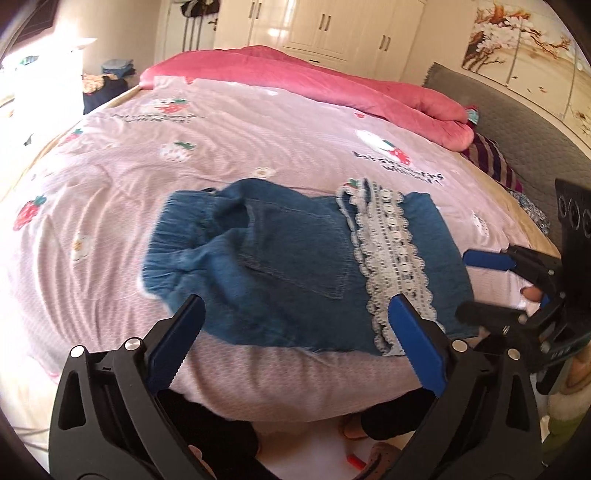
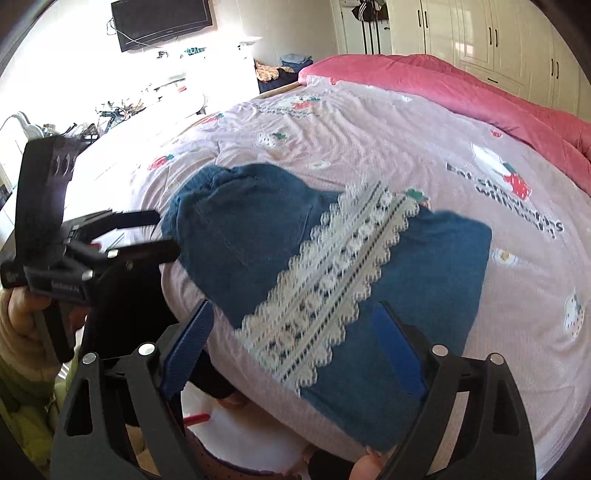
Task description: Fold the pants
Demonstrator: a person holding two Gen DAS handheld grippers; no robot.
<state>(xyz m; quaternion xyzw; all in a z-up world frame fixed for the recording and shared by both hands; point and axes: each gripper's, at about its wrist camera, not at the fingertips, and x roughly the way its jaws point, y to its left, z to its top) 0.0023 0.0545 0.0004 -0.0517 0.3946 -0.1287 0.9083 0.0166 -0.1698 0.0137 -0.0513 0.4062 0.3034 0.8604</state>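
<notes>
Folded blue denim pants (image 1: 288, 258) with a white lace band (image 1: 388, 251) lie flat near the front edge of the bed. My left gripper (image 1: 295, 310) hovers open just above their near edge, nothing between its blue pads. Right of the pants, my right gripper (image 1: 476, 286) also stands open, a fingertip of the hand holding it visible. In the right wrist view the pants (image 2: 258, 236) and lace band (image 2: 332, 288) fill the middle. My right gripper (image 2: 295, 314) is open over their near corner. To the left, off the pants, my left gripper (image 2: 162, 232) is held by a hand.
A pink strawberry-print bed cover (image 1: 258, 140) spreads under the pants. A red blanket (image 1: 295, 77) is bunched at the far side, with a grey headboard (image 1: 517, 122) to the right. White wardrobes (image 1: 332, 26) stand behind. A wall television (image 2: 162, 18) hangs above a cluttered desk at left.
</notes>
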